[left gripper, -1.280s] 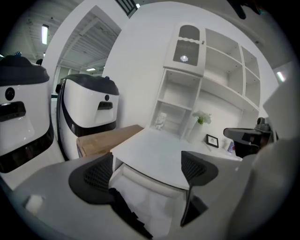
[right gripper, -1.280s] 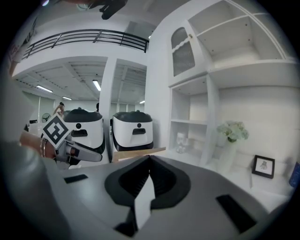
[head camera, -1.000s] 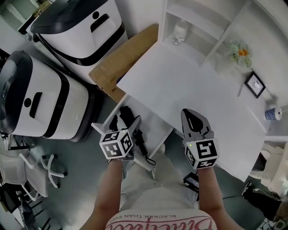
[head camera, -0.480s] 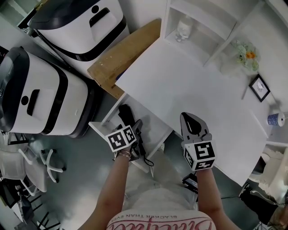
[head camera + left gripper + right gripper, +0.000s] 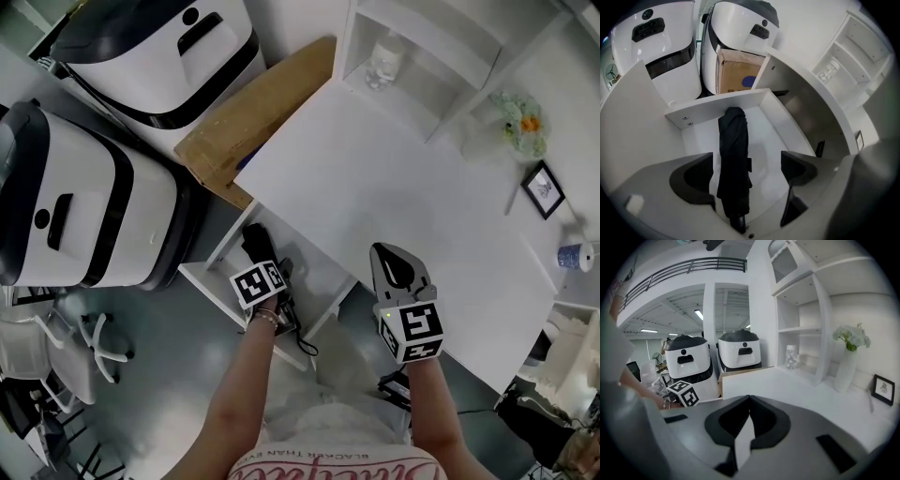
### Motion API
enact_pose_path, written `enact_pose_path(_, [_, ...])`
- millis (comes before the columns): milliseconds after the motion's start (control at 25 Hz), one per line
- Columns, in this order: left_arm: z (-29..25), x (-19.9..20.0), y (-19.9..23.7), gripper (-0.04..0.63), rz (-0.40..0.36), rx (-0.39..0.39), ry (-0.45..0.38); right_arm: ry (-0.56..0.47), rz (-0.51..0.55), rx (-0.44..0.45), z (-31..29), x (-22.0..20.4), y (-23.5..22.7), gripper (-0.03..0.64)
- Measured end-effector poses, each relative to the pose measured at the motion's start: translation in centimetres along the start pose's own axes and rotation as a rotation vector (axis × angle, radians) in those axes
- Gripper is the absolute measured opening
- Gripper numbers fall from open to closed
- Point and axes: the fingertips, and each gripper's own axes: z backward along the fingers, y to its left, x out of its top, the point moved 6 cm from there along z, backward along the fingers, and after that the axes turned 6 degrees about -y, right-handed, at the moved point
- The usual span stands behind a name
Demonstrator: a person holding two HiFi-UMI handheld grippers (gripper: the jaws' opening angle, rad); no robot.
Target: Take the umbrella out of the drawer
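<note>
A folded black umbrella (image 5: 733, 159) lies lengthwise in the open white drawer (image 5: 712, 104) under the table's left edge. In the head view its upper end (image 5: 253, 236) shows past my left gripper (image 5: 267, 270), which reaches down into the drawer. In the left gripper view the left gripper (image 5: 746, 176) is open, and the umbrella lies between the jaws, nearer the left one, with no grip showing. My right gripper (image 5: 397, 267) hovers over the near edge of the white table (image 5: 375, 178). It is shut with nothing in it, the tips meeting (image 5: 749, 400).
Two big white-and-black machines (image 5: 84, 216) stand left of the drawer, with a cardboard box (image 5: 253, 112) between them and the table. At the table's back are a shelf unit (image 5: 403, 47), a flower vase (image 5: 520, 127) and a picture frame (image 5: 546, 190). A white chair (image 5: 89, 347) stands lower left.
My left gripper has gone forward and down into the drawer, ending astride the umbrella. The right gripper has stayed almost in place, shut.
</note>
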Motion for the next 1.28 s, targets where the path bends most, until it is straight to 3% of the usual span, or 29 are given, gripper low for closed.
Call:
enact_pose_path(360, [-3.6,-2.1,1.2,0.457,-0.022,0.093,0.094,0.033,-0.011,0.012,-0.8,-1.1,0.9,0.008])
enact_pose_path(640, [-6.3,-3.3,1.7,0.446,-0.012,0.139,0.112,0.051,-0.004,0.008,-0.9,-1.5,0.9,0.008])
enact_pose_path(880, [-7.5,-4.4,2.6,0.402,-0.009,0.191,0.147,0.068,-0.002,0.009,-1.0,-2.2,1.0,0.008])
enact_pose_path(1280, [-7.7,-4.5,2.4,0.348,-0.021,0.185,0.150,0.087,0.014,0.030,-1.8,-2.7,1.9,0.008])
